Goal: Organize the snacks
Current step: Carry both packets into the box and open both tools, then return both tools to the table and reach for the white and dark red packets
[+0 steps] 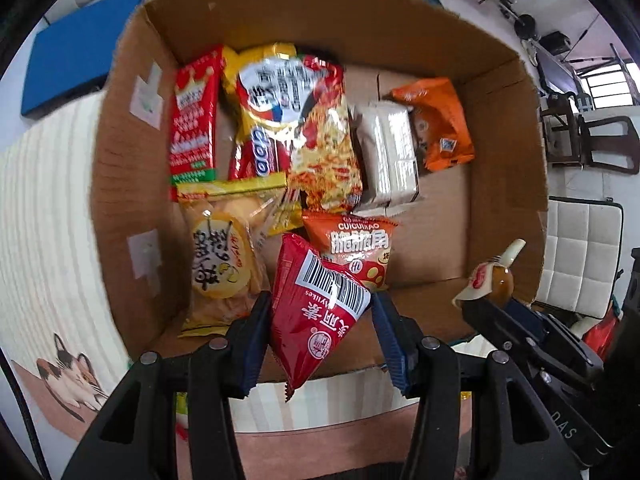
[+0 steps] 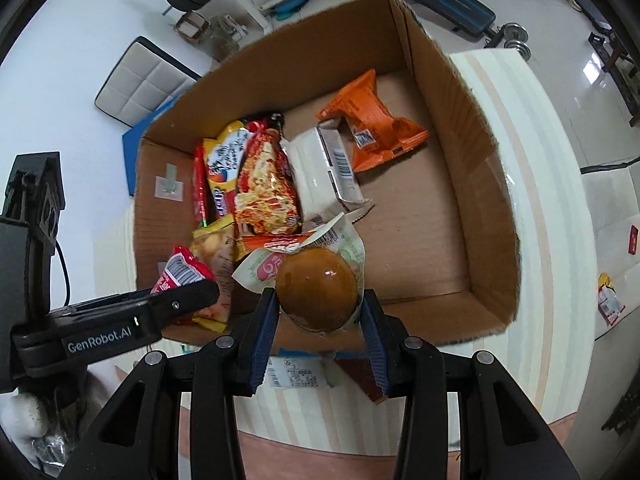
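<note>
While both carry snacks over the brown cardboard box (image 1: 504,152), the left gripper (image 1: 320,332) clamps a red triangular foil packet (image 1: 320,312) and the right gripper (image 2: 316,320) pinches a clear-wrapped brown bun (image 2: 316,288), poised above its near wall for dropping beside 8 packed snacks.

"CUICUIJIAO" ran in white capitals along the top of the small orange packet (image 1: 352,250) at the middle of the left wrist view, above large white Chinese characters. At six o'clock from it, the red packet (image 1: 320,312) showed a barcode, Chinese characters upside down and the fragment "yilikes". In the right wrist view, "GenRobot.AI" stood in white on the black arm of the left gripper (image 2: 176,306) at eight o'clock. Other wrappers carried print too blurred to read.
</note>
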Available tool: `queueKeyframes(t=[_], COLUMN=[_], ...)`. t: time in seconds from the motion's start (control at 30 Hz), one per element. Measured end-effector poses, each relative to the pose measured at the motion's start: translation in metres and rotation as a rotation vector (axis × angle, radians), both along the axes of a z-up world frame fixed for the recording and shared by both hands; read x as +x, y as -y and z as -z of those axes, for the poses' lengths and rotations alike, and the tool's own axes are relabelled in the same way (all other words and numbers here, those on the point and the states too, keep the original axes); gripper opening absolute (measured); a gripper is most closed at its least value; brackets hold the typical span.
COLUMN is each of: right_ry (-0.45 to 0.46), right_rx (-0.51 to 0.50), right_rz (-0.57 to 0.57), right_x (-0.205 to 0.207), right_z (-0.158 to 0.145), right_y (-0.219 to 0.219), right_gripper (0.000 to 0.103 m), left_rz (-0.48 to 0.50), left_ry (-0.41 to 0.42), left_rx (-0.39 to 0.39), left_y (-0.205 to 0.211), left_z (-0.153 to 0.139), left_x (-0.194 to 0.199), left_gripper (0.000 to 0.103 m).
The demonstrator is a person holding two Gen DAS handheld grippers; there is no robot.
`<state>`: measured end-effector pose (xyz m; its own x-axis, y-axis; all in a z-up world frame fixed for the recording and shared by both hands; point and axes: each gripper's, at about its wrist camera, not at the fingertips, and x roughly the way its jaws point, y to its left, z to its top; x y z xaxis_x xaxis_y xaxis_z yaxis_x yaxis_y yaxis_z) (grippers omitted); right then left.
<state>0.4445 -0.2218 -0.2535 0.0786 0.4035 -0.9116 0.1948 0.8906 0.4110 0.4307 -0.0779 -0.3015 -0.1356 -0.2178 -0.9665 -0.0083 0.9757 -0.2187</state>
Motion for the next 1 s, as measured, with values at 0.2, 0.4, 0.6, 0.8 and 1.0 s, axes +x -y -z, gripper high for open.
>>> queueKeyframes(t=[0.2, 0.4, 0.6, 0.8, 1.0], right_ry=[-0.046, -0.04, 0.0, 0.052, 0.128], right_rx=[-0.043, -0.109, -0.169, -0.218, -0.255], right_rz=[-0.05, -0.08, -0.117, -0.158, -0.173], right_x=[0.006, 0.008, 0.003, -0.008, -0.024], right_z=[0.007, -0.002, -0.02, -0.04, -0.063], right_y=[-0.002, -0.002, -0.007, -0.018, -0.021], right_gripper=[0.084, 0.09, 0.091, 0.095, 0.097], left_rz=[-0.033, -0.053, -0.037, -0.001, -0.019], left_ry=[-0.028, -0.003, 0.033, 0.139, 0.257], left_rx=[-0.025, -0.021, 0.01, 0.082, 0.123], left_y=[-0.003, -0.008, -0.006, 0.001, -0.003], left_z=[0.009, -0.002, -0.024, -0.05, -0.075], left_x=[0.003, 0.004, -0.001, -0.021, -0.041], left_gripper=[0.083, 0.085, 0.085, 0.085, 0.085])
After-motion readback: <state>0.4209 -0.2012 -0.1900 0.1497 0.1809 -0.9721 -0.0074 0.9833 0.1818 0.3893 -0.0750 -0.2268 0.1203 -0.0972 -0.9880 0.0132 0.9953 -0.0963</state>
